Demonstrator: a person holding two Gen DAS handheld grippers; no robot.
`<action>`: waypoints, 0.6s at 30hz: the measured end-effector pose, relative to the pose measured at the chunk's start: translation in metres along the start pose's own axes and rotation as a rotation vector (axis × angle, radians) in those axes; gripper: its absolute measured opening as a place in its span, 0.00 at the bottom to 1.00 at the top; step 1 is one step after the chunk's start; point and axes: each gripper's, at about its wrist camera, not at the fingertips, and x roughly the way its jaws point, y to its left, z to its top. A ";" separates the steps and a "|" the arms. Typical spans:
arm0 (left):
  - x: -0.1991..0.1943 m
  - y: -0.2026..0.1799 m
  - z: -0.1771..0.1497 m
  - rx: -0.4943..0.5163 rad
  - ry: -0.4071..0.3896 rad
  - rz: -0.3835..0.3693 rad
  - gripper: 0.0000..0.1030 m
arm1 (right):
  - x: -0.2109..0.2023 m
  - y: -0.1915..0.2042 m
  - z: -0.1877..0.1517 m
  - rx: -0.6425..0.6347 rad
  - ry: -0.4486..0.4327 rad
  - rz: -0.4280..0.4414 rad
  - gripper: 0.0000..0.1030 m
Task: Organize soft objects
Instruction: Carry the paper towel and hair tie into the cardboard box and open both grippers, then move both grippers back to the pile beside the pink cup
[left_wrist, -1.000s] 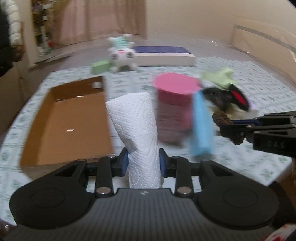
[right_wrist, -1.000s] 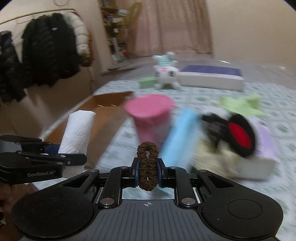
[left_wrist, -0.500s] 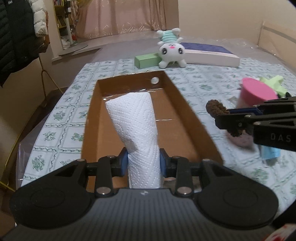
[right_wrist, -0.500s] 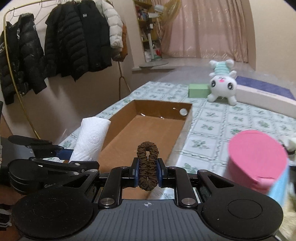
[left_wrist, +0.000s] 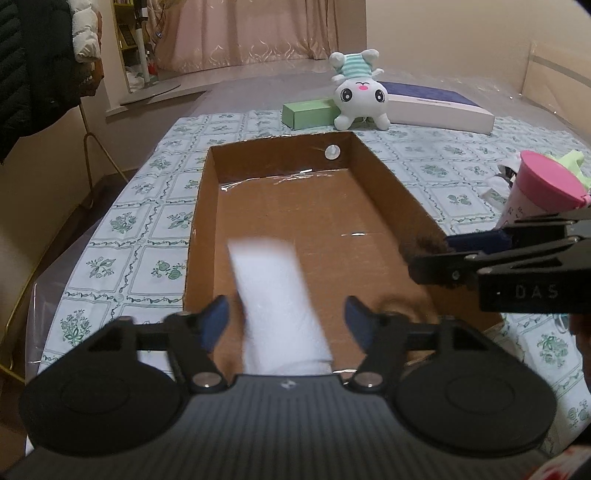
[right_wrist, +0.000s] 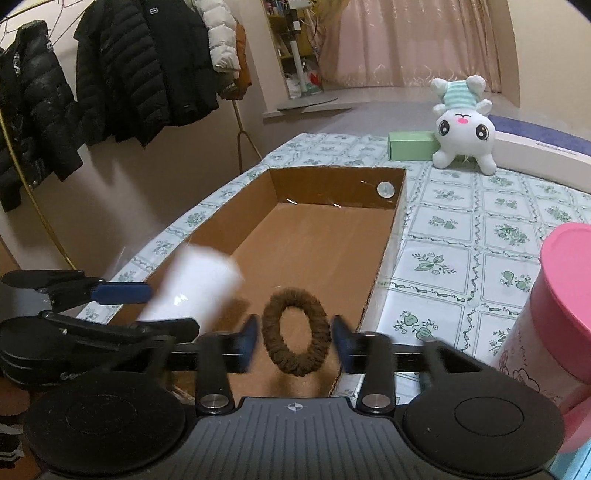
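Over the near end of the cardboard box (left_wrist: 384, 173) both tongs hang side by side, each with its jaws opening. Between the blue pads of the left tongs (left_wrist: 287, 320) the white paper towel roll (left_wrist: 280, 306) shows blurred, clear of both pads with a gap on either side, its lower end hidden behind the tool body. The right tongs (right_wrist: 294, 338) have the brown hair tie (right_wrist: 295, 332) between their pads, sprung into an oval, touching neither pad.

Inside, the box floor is bare cardboard up to the far wall; its side walls run straight, and the right wall's near corner lies just beside the right tongs. On the tabletop (left_wrist: 147, 236), patterned cloth lies uncovered along the box's left side up to the rounded table edge. To the right, a pink-lidded canister (right_wrist: 565, 295) stands near the box. Beyond the far wall, well apart, sit a green box (left_wrist: 310, 114), a white plush toy (left_wrist: 360, 92) and a flat white-and-blue box (left_wrist: 439, 107).
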 end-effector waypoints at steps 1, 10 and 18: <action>0.000 0.001 -0.001 0.001 -0.002 0.000 0.73 | 0.000 0.000 0.000 0.002 -0.001 0.007 0.49; -0.015 0.004 -0.009 -0.026 -0.046 0.044 0.74 | -0.031 0.008 -0.010 -0.055 -0.040 -0.036 0.50; -0.047 -0.016 -0.021 -0.079 -0.117 0.068 0.74 | -0.087 0.009 -0.038 -0.089 -0.090 -0.131 0.50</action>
